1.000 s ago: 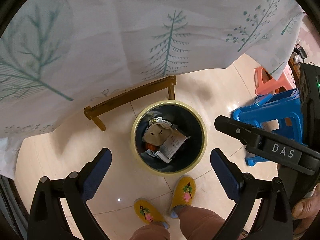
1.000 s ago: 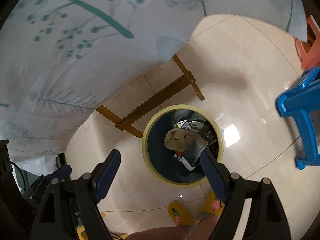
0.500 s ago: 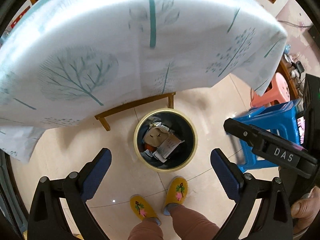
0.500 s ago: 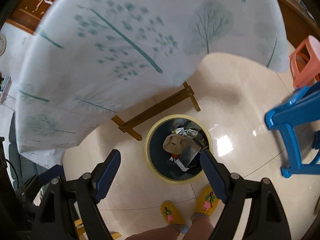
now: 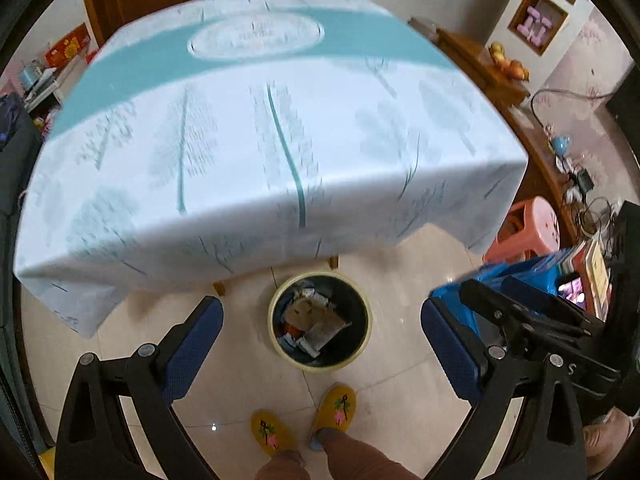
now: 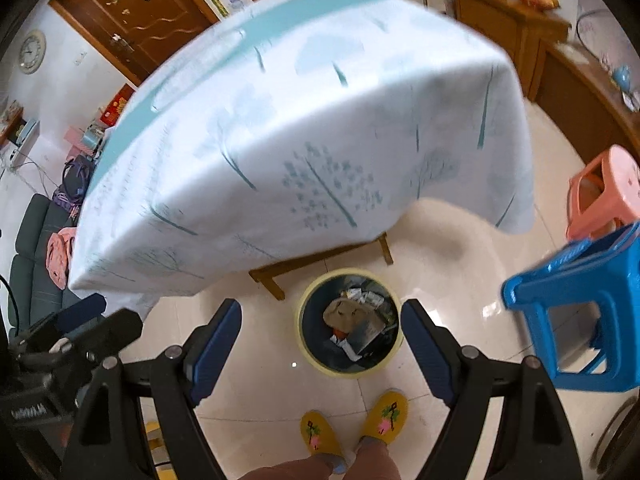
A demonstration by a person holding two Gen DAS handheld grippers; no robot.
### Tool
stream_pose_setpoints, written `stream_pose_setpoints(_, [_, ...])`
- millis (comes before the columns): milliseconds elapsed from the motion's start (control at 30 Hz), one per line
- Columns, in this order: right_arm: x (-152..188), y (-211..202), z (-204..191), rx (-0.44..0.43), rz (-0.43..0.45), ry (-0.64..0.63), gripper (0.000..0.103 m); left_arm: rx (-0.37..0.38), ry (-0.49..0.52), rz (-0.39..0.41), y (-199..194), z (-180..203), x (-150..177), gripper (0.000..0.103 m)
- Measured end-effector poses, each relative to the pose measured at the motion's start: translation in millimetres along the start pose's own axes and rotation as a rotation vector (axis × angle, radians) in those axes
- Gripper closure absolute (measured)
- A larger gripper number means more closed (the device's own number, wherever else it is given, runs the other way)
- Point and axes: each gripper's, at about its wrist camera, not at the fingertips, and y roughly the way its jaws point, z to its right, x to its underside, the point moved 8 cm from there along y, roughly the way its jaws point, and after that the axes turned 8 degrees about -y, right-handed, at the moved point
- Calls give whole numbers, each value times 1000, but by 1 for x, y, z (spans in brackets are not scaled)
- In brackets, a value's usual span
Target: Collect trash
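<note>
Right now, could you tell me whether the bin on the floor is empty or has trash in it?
It has trash in it: the bin stands upright with paper and wrappers piled inside.

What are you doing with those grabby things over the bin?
A person in yellow slippers stands at a trash bin on the floor by a cloth-covered table, collecting trash. The bin already holds wrappers and paper. The left gripper and right gripper hang above it, jaws open, holding nothing.
</note>
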Motion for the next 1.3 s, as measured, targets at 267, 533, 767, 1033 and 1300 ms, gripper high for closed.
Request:
stream_pose_setpoints(267, [-36,-48,-20,12,66,-76,21,-37,-44,85,-41,1,-29,5])
stream_pose_setpoints(533, [-60,-83,-43,-16,115,-112,21,-93,-106,130,-76,-6,-40,5])
stream_pose_setpoints(767, [-76,-103,-67,-12,167,-191,21,-144,-137,191,-100,-12,-48,5])
stream_pose_setpoints(1033, [-85,-117,-84,-24,207,-238,21,-175,-169,239,-117,-18,-55,5])
stream_pose_setpoints(1300, [-91,-126,-90,-17,240,-259,21,-189,-183,285,-131,-20,-62,5])
